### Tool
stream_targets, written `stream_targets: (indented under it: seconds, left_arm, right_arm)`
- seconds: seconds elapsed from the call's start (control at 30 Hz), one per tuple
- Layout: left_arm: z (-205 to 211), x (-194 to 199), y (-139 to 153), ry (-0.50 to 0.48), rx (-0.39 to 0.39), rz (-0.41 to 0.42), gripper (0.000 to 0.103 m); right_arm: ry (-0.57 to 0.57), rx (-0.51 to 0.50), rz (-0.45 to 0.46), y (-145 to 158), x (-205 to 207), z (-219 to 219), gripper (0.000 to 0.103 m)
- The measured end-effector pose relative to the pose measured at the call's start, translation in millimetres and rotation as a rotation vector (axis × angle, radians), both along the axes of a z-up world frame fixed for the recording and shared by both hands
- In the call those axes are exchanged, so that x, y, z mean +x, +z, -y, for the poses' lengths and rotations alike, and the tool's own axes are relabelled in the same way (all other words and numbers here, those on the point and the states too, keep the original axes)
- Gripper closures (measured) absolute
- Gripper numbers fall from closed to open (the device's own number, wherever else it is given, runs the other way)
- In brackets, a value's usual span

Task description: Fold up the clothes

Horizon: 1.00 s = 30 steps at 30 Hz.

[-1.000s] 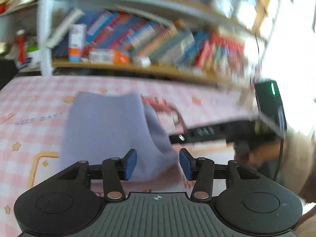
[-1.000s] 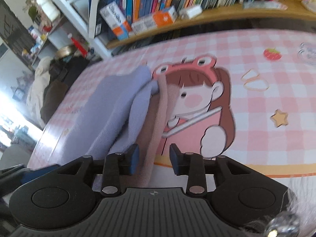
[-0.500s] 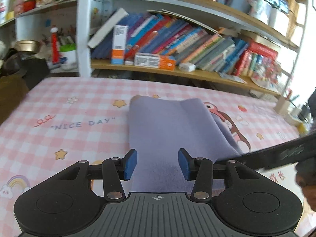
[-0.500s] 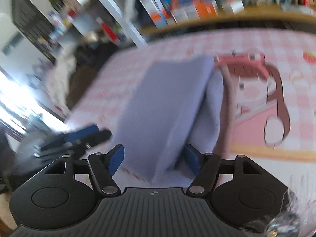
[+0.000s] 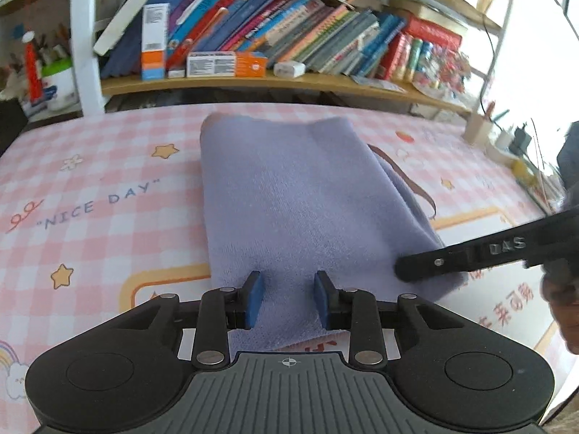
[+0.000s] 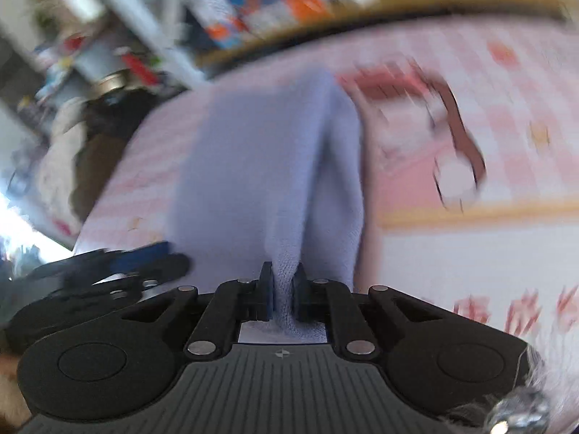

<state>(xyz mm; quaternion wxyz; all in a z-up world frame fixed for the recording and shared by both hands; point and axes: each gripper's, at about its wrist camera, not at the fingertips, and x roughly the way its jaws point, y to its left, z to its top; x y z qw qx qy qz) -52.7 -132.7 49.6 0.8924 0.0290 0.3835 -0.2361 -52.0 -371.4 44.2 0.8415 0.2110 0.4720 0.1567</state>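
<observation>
Here, in the left view, the left gripper (image 5: 286,298) is closing astride the cloth's (image 5: 300,195) near edge on the table (image 5: 94,195), pads not yet pressing. In the right view – blurred – the right gripper (image 6: 281,294) pinches a bunched fold; an uneven lift could skew it.

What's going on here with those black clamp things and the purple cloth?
A person is folding a lavender garment on a table with a pink checked cover, using a handheld gripper in each hand. The right gripper has pinched the near edge of the cloth between its pads. The left gripper sits over the same near edge, its jaws closing with cloth between them, not yet pinching it. A bookshelf stands behind the table.
</observation>
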Motion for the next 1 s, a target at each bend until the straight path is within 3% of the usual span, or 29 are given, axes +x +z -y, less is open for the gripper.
stream_targets:
  seconds: [0.17, 0.2, 0.27, 0.37, 0.43, 0.5, 0.53, 0.7, 0.83, 1.0]
  left_arm:
    - [-6.2, 0.2, 8.8, -0.020, -0.018, 0.002, 0.072]
    - [-8.0, -0.6, 13.3, -0.019, -0.026, 0.017, 0.072]
    - [-14.5, -1.4, 22.7, -0.017, -0.067, 0.059, 0.071]
    - [-18.6, 3.3, 30.0, -0.013, -0.086, 0.092, 0.071]
    - [-15.1, 9.0, 26.1, -0.021, -0.064, 0.078, 0.072]
    - [-9.8, 13.1, 17.7, -0.037, -0.036, 0.055, 0.072]
    - [-7.4, 14.6, 13.7, -0.043, -0.023, 0.045, 0.072]
    - [-6.1, 15.4, 6.6, -0.051, -0.010, 0.041, 0.072]
    - [-4.3, 14.8, 5.4, -0.064, -0.006, 0.039, 0.071]
    - [-6.8, 13.7, 9.0, -0.060, -0.004, 0.037, 0.070]
  right_arm:
    - [-0.014, -0.027, 0.008, 7.5, -1.2, -6.9, 0.091]
    - [-0.024, -0.031, 0.018, 10.4, -2.2, -7.7, 0.088]
    - [-0.038, -0.041, 0.043, 15.3, -1.1, -9.7, 0.071]
    - [-0.054, -0.060, 0.063, 17.0, 7.7, -13.2, 0.061]
    - [-0.066, -0.067, 0.059, 15.3, 13.6, -14.7, 0.061]
    - [-0.069, -0.073, 0.057, 14.6, 18.3, -16.3, 0.073]
    - [-0.059, -0.067, 0.077, 18.0, 16.3, -16.9, 0.090]
    - [-0.025, -0.011, 0.222, 38.9, -3.4, -12.6, 0.092]
    - [-0.071, -0.070, 0.113, 14.3, 10.0, -11.3, 0.092]
    - [-0.069, -0.074, 0.106, 11.9, 10.6, -11.7, 0.089]
